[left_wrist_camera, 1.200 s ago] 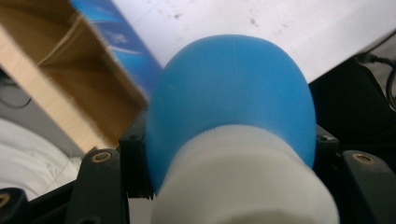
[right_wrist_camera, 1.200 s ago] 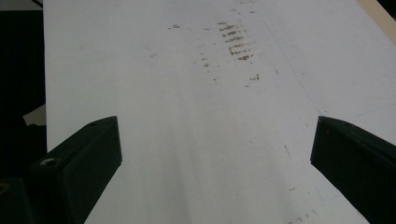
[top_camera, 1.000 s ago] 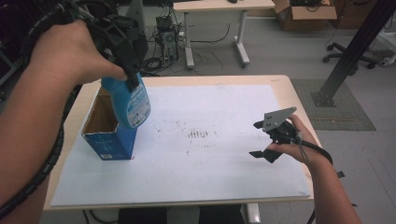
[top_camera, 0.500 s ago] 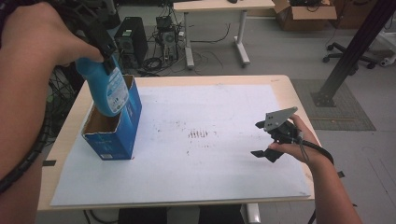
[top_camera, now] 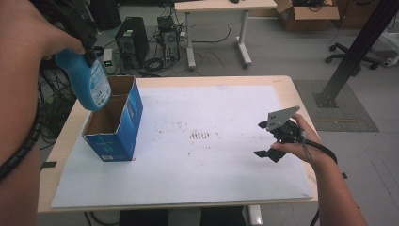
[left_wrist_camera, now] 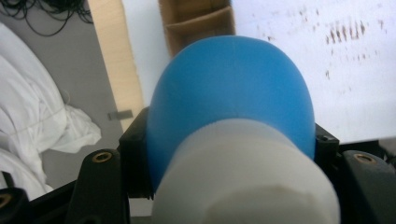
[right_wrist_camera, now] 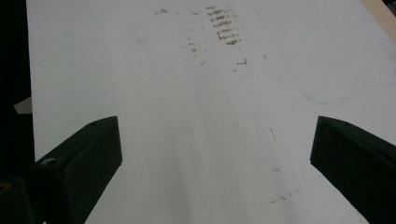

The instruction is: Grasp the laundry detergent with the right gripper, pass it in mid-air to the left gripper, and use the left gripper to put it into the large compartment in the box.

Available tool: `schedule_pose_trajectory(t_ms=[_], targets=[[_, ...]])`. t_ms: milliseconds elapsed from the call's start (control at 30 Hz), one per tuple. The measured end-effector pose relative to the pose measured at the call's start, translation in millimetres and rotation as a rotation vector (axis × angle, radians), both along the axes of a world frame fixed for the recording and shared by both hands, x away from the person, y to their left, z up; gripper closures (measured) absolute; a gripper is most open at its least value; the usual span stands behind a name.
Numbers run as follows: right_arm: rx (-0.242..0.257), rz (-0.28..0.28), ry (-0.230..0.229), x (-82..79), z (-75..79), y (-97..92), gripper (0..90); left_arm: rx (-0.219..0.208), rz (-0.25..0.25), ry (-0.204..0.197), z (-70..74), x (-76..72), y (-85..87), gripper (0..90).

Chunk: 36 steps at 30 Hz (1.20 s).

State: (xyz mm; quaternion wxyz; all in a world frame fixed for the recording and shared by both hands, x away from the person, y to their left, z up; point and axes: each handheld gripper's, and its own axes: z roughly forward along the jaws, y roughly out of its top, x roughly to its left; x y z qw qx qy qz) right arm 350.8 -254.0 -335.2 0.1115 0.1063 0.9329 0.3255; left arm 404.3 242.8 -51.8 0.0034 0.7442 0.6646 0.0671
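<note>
I had the left gripper [top_camera: 84, 44] clamped on the blue bottle [top_camera: 89, 82], lifted clear above the blue carton [top_camera: 123, 125], right gripper [top_camera: 277, 136] wide apart and idle; next, I judged, carry it aside and set it down.

Black grippers [top_camera: 277, 136], grey three-cornered plate [top_camera: 280, 117], black trailing cable [top_camera: 320, 148].

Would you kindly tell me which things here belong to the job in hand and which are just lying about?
In the job:
- blue plastic bottle with white cap, held in the left gripper
- open blue cardboard box with divider

Lying about:
- white stained sheet on the table
- black computer tower on the floor
- right gripper, open and idle
</note>
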Motion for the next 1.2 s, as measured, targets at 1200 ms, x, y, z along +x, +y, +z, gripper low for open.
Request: schedule_pose_trajectory(t_ms=[1200], targets=[[-0.166, 0.008, 0.049, 10.3, 41.6, -4.1, 2.5, -0.023, 0.082, -0.011, -51.1, 17.6, 24.3, 37.9]])
